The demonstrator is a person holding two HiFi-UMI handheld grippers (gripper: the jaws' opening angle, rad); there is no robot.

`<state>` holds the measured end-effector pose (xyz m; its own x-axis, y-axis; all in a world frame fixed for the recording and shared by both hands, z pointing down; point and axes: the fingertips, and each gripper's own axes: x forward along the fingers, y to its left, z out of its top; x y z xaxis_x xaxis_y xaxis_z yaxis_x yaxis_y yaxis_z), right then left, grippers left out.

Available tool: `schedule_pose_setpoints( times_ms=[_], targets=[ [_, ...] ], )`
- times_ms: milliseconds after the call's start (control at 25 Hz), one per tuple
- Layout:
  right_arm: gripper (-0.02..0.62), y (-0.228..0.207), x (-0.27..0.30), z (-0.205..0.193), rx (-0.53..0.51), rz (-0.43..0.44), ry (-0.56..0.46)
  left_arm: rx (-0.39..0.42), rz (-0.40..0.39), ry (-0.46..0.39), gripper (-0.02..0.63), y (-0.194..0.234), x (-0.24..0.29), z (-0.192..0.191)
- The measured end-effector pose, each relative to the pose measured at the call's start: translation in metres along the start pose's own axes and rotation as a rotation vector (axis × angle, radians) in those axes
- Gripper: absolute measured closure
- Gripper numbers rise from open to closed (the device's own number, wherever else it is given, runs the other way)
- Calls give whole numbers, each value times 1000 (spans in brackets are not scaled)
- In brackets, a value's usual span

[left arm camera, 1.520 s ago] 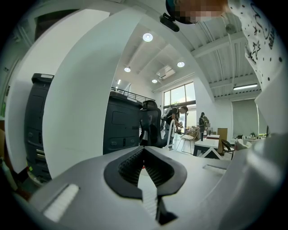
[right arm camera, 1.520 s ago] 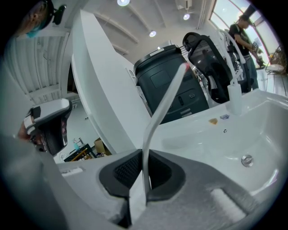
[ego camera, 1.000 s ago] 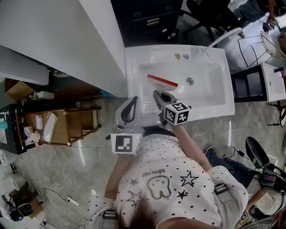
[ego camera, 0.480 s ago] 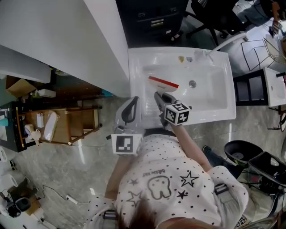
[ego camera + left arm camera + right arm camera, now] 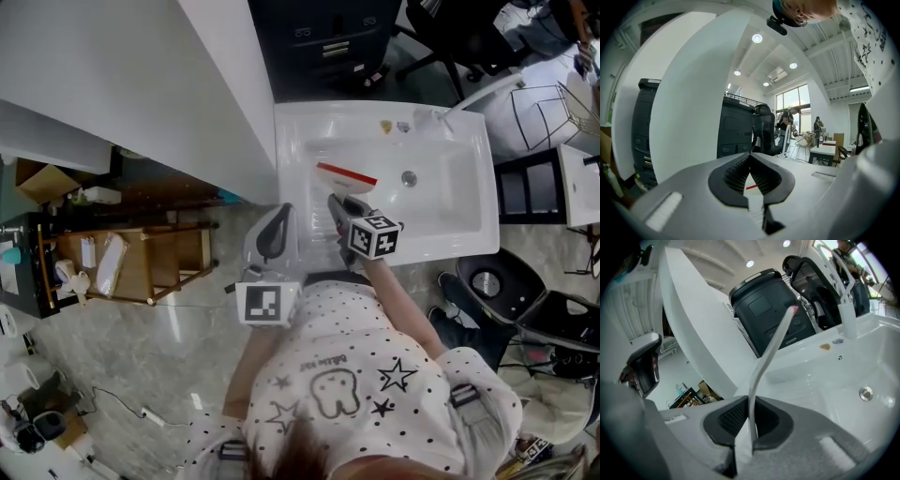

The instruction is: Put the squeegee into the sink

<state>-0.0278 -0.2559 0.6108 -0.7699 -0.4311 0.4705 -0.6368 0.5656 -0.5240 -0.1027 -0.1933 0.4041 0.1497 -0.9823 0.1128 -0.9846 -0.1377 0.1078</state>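
**A:** At the sink: the right gripper is clamped on the thin white handle of the squeegee; the red blade sits inside the sink, at 12 o'clock from the jaws; whether it touches the basin floor, no view settles. How should the set-down go?

**B:** My judgement: lower until the blade rests flat on the basin floor, short of the drain at 3 o'clock from the blade; only then part the jaws; a release from above might send it skidding or knocking against the wall.

**A:** And the left gripper?

**B:** At 8 o'clock from the right one, outside the sink's front rim; its jaws are pressed together on nothing; best held clear of the basin.

**A:** The count?

**B:** 1 squeegee; 1 sink; 1 drain; 1 faucet at the sink's 1 o'clock corner; 2 grippers.
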Motion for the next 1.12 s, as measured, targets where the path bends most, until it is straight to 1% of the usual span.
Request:
schedule_pose_setpoints(
  times_ms=[320, 520, 680, 920, 1120],
  targets=[
    [577, -1, 8, 0, -6, 2, 9, 11, 1, -5, 606, 8, 1, 2],
    [577, -3, 13, 0, 3, 11, 22, -4, 5, -12, 606, 8, 4, 4],
    [577, -7, 15, 1, 34, 23, 35, 0, 7, -9, 606, 8, 8, 4],
    [577, -15, 22, 2, 110, 50, 60, -11, 13, -8, 606, 10, 14, 4],
    [575, -18, 25, 1, 122, 46, 70, -9, 17, 6, 607, 12, 19, 2]
  ],
)
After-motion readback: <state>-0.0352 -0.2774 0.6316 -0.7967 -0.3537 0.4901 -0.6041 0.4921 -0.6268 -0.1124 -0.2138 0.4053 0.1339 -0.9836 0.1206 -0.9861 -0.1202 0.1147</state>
